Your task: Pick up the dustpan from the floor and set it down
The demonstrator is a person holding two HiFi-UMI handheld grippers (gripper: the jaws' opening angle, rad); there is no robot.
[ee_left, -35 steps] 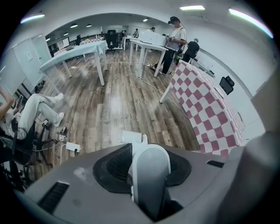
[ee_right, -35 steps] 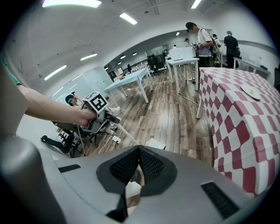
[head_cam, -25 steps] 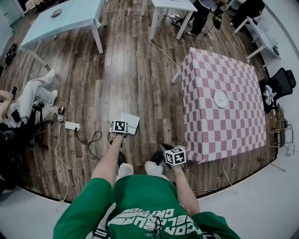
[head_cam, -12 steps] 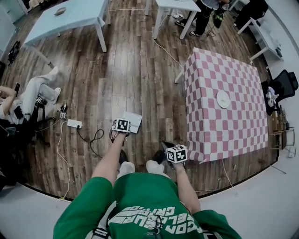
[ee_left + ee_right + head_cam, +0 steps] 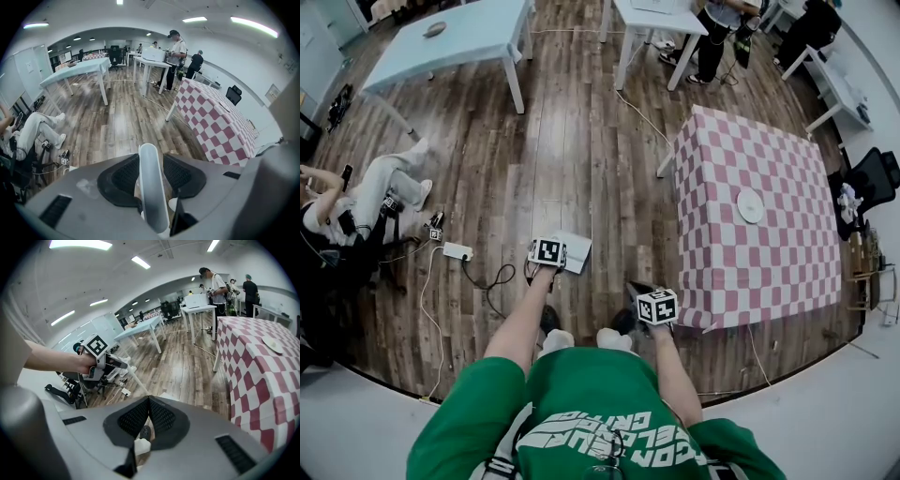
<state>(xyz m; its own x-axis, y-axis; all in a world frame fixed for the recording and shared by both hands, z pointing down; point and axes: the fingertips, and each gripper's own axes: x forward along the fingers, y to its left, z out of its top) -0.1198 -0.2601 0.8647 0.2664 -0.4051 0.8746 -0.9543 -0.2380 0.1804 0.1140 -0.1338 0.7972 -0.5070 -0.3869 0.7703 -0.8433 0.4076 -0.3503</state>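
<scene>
The dustpan is pale, with a long white handle. My left gripper is shut on that handle, which runs up between its jaws in the left gripper view. In the right gripper view the left gripper holds the handle slanting down to the pan just over the wooden floor. My right gripper hangs beside the checked table's corner. Its jaws meet at the tips with nothing between them.
A pink-and-white checked table with a white plate stands at right. A person sits on the floor at left, near a power strip and cables. A light blue table, a white table and standing people lie beyond.
My left gripper has risen a little with the dustpan handle in it. The right gripper has kept still.
</scene>
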